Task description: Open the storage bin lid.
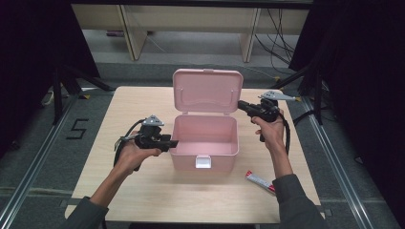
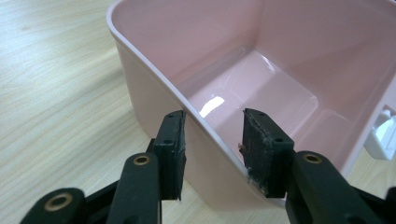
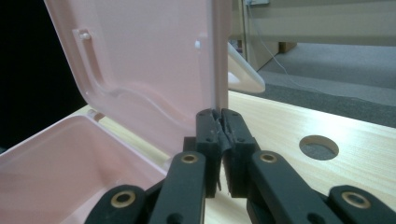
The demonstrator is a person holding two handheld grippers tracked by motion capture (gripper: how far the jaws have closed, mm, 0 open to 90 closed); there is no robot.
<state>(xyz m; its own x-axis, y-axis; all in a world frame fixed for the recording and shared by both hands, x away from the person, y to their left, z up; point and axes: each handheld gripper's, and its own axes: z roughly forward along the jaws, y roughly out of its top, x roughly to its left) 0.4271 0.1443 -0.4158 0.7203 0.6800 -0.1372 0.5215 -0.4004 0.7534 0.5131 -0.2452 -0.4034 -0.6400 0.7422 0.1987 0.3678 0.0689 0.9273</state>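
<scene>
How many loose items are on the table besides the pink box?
1: a small red-and-white tube lies on the table near its front right, by the person's right forearm. The pink box looks empty, though its walls may hide something.

A recording lab: black curtains (image 1: 28, 57) (floor rails (image 1: 33, 162) too).

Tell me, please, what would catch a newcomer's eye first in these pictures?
The open pink box at the middle of the wooden table, its lid standing upright, draws the eye first. The left gripper straddles the box's left wall with jaws open, while the right gripper is closed at the lid's right edge. A small tube lies near the right forearm.
</scene>
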